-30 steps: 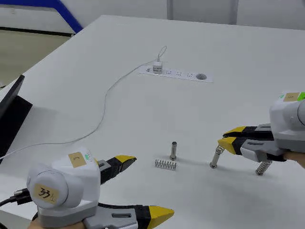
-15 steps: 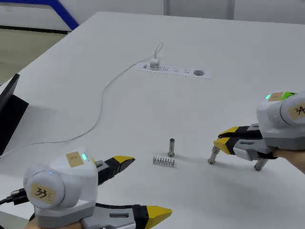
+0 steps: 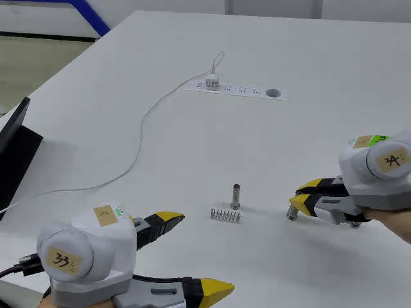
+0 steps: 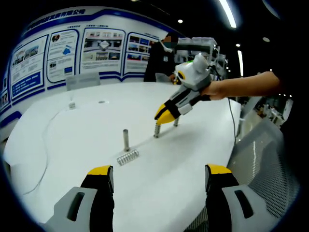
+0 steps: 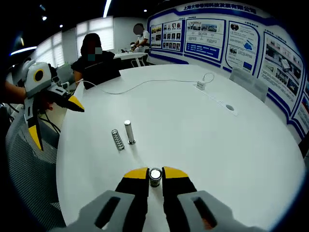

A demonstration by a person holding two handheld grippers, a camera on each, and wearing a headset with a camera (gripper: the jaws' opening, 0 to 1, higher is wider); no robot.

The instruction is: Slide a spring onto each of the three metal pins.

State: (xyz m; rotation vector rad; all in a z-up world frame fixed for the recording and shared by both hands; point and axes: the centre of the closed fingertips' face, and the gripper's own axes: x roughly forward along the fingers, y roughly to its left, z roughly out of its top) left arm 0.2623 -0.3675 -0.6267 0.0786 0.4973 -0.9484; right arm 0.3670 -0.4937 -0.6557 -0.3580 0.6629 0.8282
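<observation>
Pinching a sprung pin in the right tongs, left tongs gaping empty, bare pin and loose spring between them on the white counter, poster-lined walls beyond.

White table with upright pin, loose spring, power strip, cable

I view the worktop through the head view. At its centre the bare pin stands upright, and the loose spring lies just beside it at 7 o'clock. At 3 o'clock the sprung pin stands clasped between the jaws of my right hand-held gripper. Well apart at 12 o'clock lies the power strip. Beyond the spring at 7 o'clock is my left hand-held gripper, jaws apart.
</observation>
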